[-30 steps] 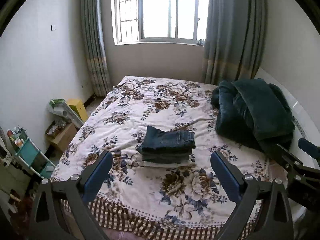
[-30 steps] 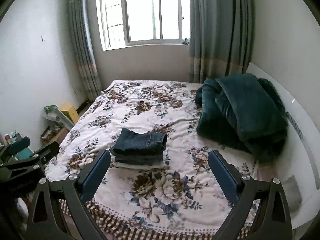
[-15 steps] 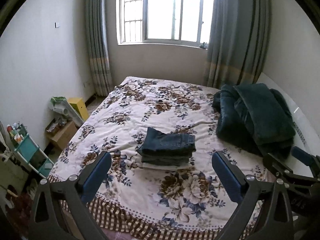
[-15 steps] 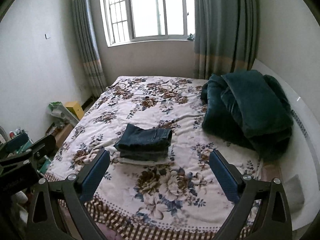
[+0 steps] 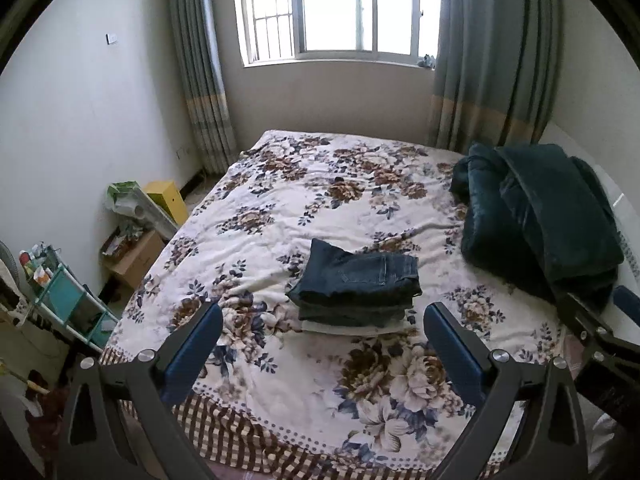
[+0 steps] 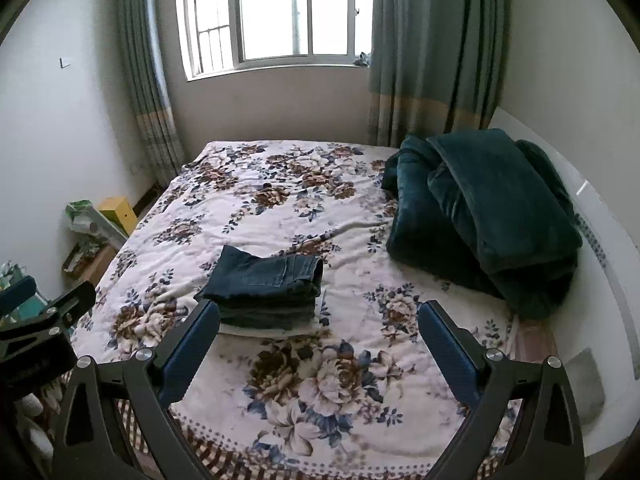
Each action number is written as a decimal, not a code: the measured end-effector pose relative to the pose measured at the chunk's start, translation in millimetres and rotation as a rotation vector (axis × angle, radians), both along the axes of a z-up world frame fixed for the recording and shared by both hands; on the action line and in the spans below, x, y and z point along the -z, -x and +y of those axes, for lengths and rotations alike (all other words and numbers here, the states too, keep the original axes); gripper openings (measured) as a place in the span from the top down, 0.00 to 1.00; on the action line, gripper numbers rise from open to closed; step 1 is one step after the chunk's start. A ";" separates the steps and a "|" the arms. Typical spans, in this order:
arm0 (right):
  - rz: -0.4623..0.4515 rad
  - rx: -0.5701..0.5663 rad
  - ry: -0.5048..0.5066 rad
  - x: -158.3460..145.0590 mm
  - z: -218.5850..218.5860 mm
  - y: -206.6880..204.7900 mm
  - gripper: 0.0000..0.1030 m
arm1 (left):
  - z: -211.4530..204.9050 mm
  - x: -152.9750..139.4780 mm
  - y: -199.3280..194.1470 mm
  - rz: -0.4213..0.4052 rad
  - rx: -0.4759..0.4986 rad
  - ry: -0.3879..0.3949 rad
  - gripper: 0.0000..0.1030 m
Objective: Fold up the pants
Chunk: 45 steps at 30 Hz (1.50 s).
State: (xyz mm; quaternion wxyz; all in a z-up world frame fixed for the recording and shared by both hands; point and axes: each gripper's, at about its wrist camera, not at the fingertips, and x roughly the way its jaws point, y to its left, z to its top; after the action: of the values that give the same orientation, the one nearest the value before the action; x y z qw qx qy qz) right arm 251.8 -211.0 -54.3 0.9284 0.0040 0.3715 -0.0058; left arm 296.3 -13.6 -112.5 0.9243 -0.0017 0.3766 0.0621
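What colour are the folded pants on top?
Dark blue denim; clearest in the left wrist view.

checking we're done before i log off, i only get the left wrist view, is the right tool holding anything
Observer: No. The right tool is open and empty above the white flowered bedspread, clear of the folded dark blue denim pants.
Operator: anything on the floor side past the blanket, the right tool blocks that corner for me
Observer: Yes. The right wrist view shows a small grey rectangular pad lying beside the bed's near right corner, nearer the camera than the folded dark green plush blanket.
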 end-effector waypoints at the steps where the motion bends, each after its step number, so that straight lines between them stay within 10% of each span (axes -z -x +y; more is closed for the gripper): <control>1: 0.002 0.005 0.008 3.9 0.7 -3.7 0.02 | 0.4 2.6 -3.4 0.005 -0.004 -0.004 0.00; 45: 0.058 0.014 0.001 44.8 12.3 -47.3 0.00 | 3.7 23.6 -30.5 0.015 -0.038 -0.041 0.00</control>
State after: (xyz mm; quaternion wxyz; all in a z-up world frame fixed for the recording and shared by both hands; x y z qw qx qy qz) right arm 299.2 -198.7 -99.1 0.9171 0.0061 0.3984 -0.0126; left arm 326.8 -9.8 -136.1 0.9200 0.0108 0.3820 0.0875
